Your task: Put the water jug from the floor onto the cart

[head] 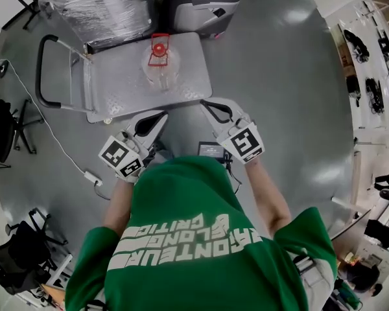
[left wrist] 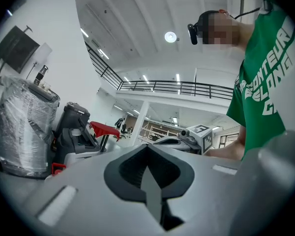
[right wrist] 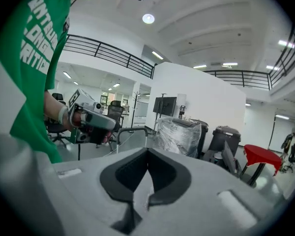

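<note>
- The water jug (head: 161, 67), clear with a red cap, stands upright on the cart (head: 117, 89). It sits on the grey deck, in the half away from the cart's black push handle (head: 42, 70).
- The left gripper (head: 157, 118) is just off the cart's near edge, its tips over the deck's rim. It does not touch the jug.
- In the left gripper view its jaws are pressed together with nothing between them.
- The right gripper (head: 211, 106) is beside the cart's near corner, on the side away from the handle, and is likewise apart from the jug.
- In the right gripper view its jaws are also closed tight and empty.
- The person in the green shirt (head: 194, 238) stands at the cart's near side, one gripper in each hand. The marker cubes face up toward the head camera.
- A plastic-wrapped bundle (head: 97, 5) stands against the cart's far side, near the handle end.
- A grey and black machine (head: 201, 2) stands beyond the cart's far edge, beside the bundle.
- A white cable (head: 52, 141) runs across the floor on the handle side of the cart.
</note>
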Demonstrator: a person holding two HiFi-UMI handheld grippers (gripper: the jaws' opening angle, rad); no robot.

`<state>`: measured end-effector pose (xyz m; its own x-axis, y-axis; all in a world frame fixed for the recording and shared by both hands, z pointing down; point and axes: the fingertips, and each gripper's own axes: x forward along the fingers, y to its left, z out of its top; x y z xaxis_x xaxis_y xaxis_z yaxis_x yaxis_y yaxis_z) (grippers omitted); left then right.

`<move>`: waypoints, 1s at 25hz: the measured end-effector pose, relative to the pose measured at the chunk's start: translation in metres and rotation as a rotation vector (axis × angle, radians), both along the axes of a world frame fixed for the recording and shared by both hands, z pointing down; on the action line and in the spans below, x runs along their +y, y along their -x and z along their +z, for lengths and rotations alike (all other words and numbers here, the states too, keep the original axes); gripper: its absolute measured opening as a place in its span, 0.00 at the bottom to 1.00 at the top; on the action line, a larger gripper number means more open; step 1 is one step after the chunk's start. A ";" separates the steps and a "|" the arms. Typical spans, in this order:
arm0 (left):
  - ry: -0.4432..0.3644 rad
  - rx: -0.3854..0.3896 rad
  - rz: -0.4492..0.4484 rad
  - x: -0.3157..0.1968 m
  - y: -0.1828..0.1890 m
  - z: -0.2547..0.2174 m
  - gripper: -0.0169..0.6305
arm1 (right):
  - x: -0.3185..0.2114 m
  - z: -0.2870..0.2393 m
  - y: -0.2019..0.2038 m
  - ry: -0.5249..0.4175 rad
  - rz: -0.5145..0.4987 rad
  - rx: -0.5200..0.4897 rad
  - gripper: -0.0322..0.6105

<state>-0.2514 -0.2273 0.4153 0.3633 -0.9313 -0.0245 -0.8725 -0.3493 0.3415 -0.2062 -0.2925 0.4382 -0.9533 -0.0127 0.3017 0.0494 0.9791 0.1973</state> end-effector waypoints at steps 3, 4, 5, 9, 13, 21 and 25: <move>0.003 -0.014 0.003 -0.007 -0.018 -0.006 0.05 | -0.001 -0.006 -0.009 0.049 -0.048 -0.004 0.04; 0.002 -0.016 0.004 -0.007 -0.024 -0.008 0.05 | 0.000 -0.007 -0.013 0.054 -0.060 0.001 0.04; 0.000 -0.018 0.003 -0.007 -0.030 -0.011 0.05 | 0.001 -0.006 -0.016 0.059 -0.070 0.007 0.04; 0.010 -0.027 -0.008 -0.006 -0.050 -0.008 0.05 | 0.006 0.012 -0.031 0.113 -0.097 0.031 0.04; 0.012 -0.027 -0.026 -0.004 -0.065 -0.005 0.05 | 0.015 0.018 -0.046 0.119 -0.129 0.037 0.04; 0.013 -0.056 -0.036 0.005 -0.100 -0.008 0.05 | 0.029 0.014 -0.081 0.144 -0.141 0.033 0.04; 0.015 -0.061 -0.022 0.012 -0.114 -0.005 0.05 | 0.040 0.017 -0.094 0.141 -0.142 0.035 0.04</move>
